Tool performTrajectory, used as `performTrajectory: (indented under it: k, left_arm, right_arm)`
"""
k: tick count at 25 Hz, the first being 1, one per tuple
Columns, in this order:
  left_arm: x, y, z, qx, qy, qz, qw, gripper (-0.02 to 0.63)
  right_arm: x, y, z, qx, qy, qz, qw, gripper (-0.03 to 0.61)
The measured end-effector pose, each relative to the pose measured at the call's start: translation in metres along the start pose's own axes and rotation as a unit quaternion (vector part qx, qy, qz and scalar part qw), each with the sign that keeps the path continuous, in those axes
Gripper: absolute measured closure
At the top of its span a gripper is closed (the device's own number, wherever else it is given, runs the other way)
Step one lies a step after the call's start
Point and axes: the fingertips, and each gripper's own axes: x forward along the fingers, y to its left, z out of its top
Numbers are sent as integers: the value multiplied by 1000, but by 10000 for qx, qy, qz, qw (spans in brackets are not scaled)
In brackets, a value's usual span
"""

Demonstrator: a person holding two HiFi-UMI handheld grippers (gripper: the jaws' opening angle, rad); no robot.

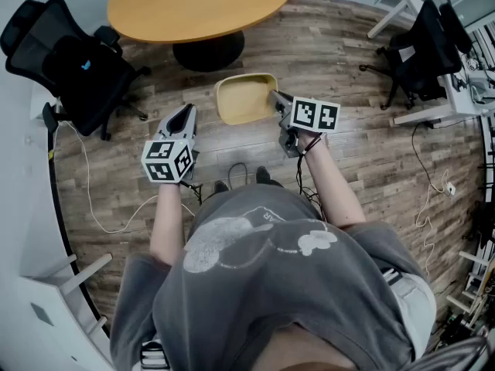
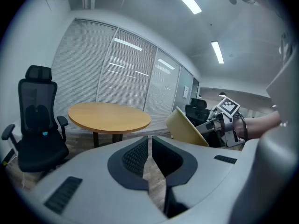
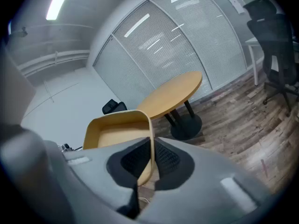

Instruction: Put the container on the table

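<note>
Nearest the camera, the person's two forearms reach forward over the wooden floor (image 1: 371, 153), each hand holding a claw. The left claw (image 1: 186, 111) is off to one side of the container. Its own view shows its jaws drawn to a narrow slit with only floor visible through it, so it grips nothing. The right claw (image 1: 277, 99) is clamped on the side wall of the container (image 1: 244, 99), with the thin rim pinched between its dark pads (image 3: 163, 155). The container is a shallow tan tray, held tilted in the air above the floor and short of the round wooden surface (image 1: 197, 6) just beyond it. A black office chair (image 1: 73, 60) stands to the left of that surface, and a second chair (image 1: 425, 45) is well apart on the right.
</note>
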Motion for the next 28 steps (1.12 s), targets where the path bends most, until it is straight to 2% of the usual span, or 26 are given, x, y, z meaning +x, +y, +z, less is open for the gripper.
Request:
performTrajectory:
  k: [18,28]
  left_arm:
    - [-32,43,-6,23,-98,-27,9999,604]
    - [-71,97,-20,-52,-149,27,9999,604]
  right_arm:
    - [27,37,-25,-22,74,-56,10000,565]
    - [58,73,-55,255,54,-30,9997,565]
